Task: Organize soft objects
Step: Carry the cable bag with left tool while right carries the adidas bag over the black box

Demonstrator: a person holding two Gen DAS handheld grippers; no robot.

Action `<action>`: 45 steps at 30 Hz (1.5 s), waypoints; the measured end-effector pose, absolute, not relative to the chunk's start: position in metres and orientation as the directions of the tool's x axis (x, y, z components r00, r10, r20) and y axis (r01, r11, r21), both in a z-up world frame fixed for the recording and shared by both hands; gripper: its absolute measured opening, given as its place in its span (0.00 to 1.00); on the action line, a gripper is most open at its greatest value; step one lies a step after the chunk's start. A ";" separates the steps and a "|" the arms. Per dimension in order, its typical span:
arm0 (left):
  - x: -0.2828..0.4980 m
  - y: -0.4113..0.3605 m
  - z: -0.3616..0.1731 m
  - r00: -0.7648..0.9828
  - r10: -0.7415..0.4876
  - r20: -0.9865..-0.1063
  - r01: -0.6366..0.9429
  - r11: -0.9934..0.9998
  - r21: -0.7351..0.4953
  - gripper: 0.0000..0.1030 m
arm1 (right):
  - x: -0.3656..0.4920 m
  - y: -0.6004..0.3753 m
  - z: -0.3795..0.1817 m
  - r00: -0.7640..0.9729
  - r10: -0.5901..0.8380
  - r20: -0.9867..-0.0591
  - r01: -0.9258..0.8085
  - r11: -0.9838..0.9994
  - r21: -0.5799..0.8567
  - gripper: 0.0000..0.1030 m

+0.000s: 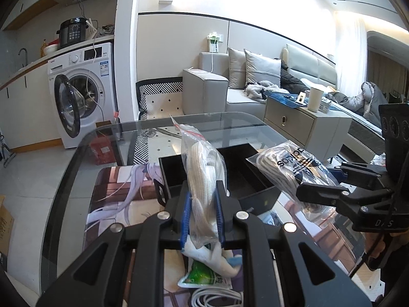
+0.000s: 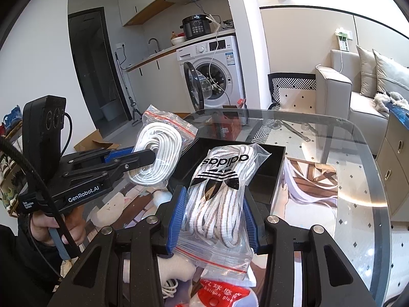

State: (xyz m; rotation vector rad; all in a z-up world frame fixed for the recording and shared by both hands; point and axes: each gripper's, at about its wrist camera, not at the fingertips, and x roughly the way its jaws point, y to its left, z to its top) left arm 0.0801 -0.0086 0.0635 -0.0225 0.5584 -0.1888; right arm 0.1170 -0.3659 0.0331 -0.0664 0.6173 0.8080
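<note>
My left gripper (image 1: 202, 206) is shut on a clear zip bag of white cord (image 1: 203, 174), held upright above the table, just in front of a black open box (image 1: 237, 171). The bag also shows in the right wrist view (image 2: 159, 151), with the left gripper (image 2: 150, 157) clamped on it. My right gripper (image 2: 214, 217) is shut on a clear Adidas bag of white laces (image 2: 219, 192), held over the near edge of the black box (image 2: 268, 163). The Adidas bag also shows in the left wrist view (image 1: 294, 171), with the right gripper (image 1: 304, 188).
A glass table (image 1: 76, 168) carries a printed anime mat (image 1: 115, 192). Below the grippers lie a green packet (image 1: 202, 278), a white cable coil (image 1: 217, 298), a red packet (image 2: 222, 294) and a plush toy (image 2: 112, 208). A washing machine (image 1: 81, 94) and sofa (image 1: 230, 81) stand beyond.
</note>
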 end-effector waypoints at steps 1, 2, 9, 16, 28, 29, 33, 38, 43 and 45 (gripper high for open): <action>0.082 -0.008 0.064 0.831 -0.183 -0.525 0.171 0.983 -0.072 0.15 | 0.119 -0.365 0.034 0.527 0.654 -0.544 -0.694 0.700 0.170 0.41; 0.084 -0.008 0.064 0.830 -0.182 -0.527 0.169 0.983 -0.073 0.15 | 0.120 -0.364 0.034 0.527 0.650 -0.547 -0.694 0.701 0.164 0.41; 0.098 -0.009 0.062 0.817 -0.183 -0.546 0.170 0.983 -0.075 0.15 | 0.131 -0.361 0.038 0.525 0.636 -0.566 -0.691 0.706 0.152 0.41; 0.113 -0.009 0.059 0.802 -0.187 -0.568 0.168 0.982 -0.086 0.15 | 0.140 -0.357 0.042 0.521 0.630 -0.575 -0.688 0.709 0.153 0.41; 0.137 -0.004 0.050 0.777 -0.189 -0.601 0.161 0.982 -0.101 0.15 | 0.165 -0.347 0.038 0.499 0.617 -0.609 -0.683 0.713 0.162 0.41; 0.139 -0.004 0.049 0.775 -0.190 -0.603 0.162 0.982 -0.101 0.15 | 0.167 -0.346 0.037 0.494 0.615 -0.614 -0.683 0.712 0.163 0.41; 0.147 -0.004 0.046 0.766 -0.195 -0.612 0.166 0.981 -0.104 0.15 | 0.174 -0.341 0.035 0.486 0.612 -0.624 -0.686 0.709 0.162 0.41; 0.155 -0.005 0.041 0.753 -0.202 -0.626 0.172 0.979 -0.108 0.15 | 0.185 -0.332 0.030 0.465 0.607 -0.644 -0.691 0.704 0.164 0.41; 0.162 -0.005 0.036 0.740 -0.207 -0.640 0.175 0.978 -0.114 0.15 | 0.195 -0.325 0.024 0.447 0.597 -0.666 -0.690 0.704 0.167 0.41; 0.165 -0.005 0.035 0.737 -0.208 -0.643 0.176 0.978 -0.114 0.15 | 0.199 -0.322 0.022 0.444 0.589 -0.675 -0.686 0.708 0.167 0.41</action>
